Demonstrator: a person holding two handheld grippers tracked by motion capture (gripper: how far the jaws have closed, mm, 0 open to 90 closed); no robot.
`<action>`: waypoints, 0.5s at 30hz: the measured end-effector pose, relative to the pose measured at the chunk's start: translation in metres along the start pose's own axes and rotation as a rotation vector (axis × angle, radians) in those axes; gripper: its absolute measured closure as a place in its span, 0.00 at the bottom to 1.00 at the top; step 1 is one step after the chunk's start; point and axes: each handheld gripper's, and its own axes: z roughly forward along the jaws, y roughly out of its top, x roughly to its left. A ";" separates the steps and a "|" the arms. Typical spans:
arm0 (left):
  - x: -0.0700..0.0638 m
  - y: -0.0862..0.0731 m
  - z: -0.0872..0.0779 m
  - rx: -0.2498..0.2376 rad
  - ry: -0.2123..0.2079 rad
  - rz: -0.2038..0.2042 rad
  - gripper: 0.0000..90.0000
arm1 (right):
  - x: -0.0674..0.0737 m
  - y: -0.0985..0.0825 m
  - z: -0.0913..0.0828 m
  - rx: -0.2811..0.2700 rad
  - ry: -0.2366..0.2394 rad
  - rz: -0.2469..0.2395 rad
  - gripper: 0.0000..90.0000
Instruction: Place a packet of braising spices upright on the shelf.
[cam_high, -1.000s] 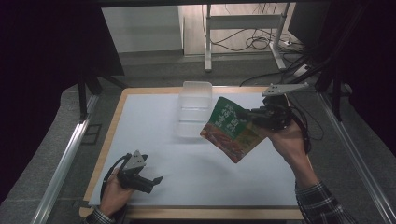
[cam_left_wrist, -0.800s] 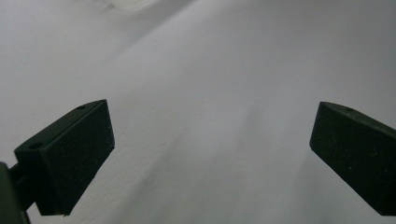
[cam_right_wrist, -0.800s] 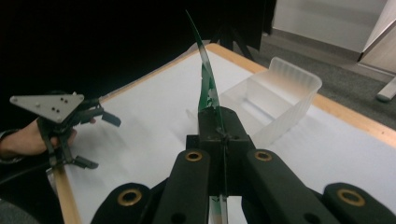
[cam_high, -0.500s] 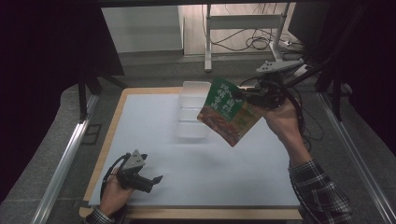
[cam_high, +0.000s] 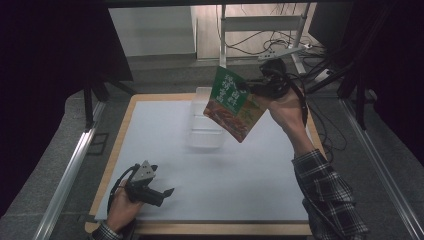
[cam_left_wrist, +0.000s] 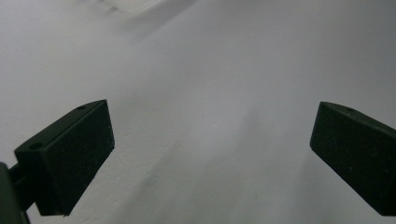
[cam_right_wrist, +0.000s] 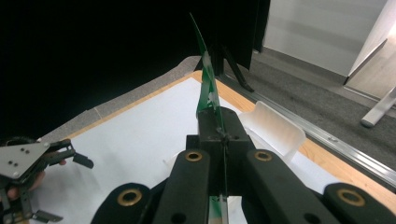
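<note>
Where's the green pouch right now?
In the high view the green pouch hangs in the air right of centre, pinched by the right gripper, above the clear container at the far side of the white table.

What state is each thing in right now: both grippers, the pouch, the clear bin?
Left gripper: open, holding nothing, low over the white table top.
Right gripper: shut on the pouch's edge, raised.
Green pouch: held in the air, tilted, above the bin's right side.
Clear plastic bin: upright on the table, looks empty.
</note>
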 end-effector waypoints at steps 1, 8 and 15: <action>0.000 0.000 0.000 0.005 0.007 0.005 0.00 | -0.002 0.003 0.006 0.003 0.002 -0.002 0.99; 0.000 0.000 -0.001 -0.002 0.014 0.007 0.00 | -0.005 0.012 0.026 -0.005 0.012 -0.009 0.99; -0.001 0.000 -0.001 -0.002 0.016 0.016 0.00 | -0.006 0.024 0.049 -0.016 0.018 -0.022 0.99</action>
